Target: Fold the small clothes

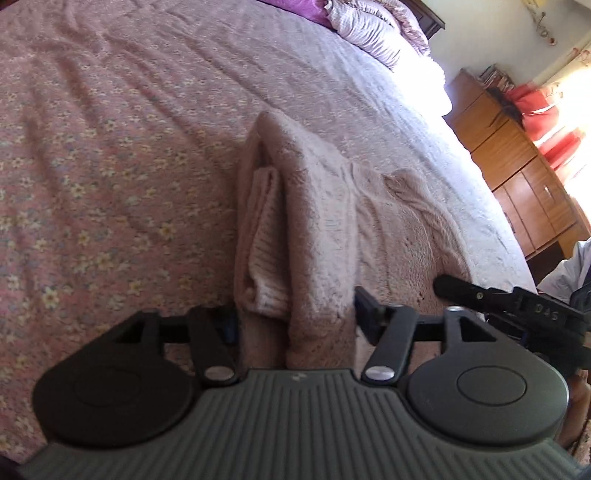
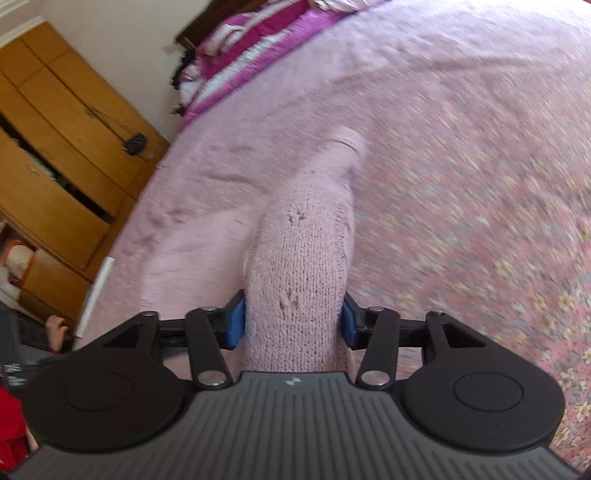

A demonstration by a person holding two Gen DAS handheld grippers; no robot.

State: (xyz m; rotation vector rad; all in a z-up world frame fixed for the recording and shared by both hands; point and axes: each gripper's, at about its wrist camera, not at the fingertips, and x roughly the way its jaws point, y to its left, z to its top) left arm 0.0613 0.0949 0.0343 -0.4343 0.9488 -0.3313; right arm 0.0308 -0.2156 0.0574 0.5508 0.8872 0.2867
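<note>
A small pale pink knitted sweater (image 1: 321,206) lies partly folded on the floral pink bedspread (image 1: 110,147). In the left wrist view my left gripper (image 1: 293,317) is shut on a thick bunch of the sweater's near edge, its blue pads pressed against the knit. The right gripper's arm (image 1: 498,299) shows at the right edge of that view. In the right wrist view my right gripper (image 2: 293,321) is shut on another part of the sweater (image 2: 303,251), which stretches away from the jaws toward a cuff (image 2: 349,142).
Pillows (image 1: 373,29) and a magenta blanket (image 2: 236,55) lie at the head of the bed. Wooden drawers (image 1: 517,162) stand beside the bed, and a wooden wardrobe (image 2: 55,147) stands on the other side. The bed edge (image 1: 480,192) runs close to the sweater.
</note>
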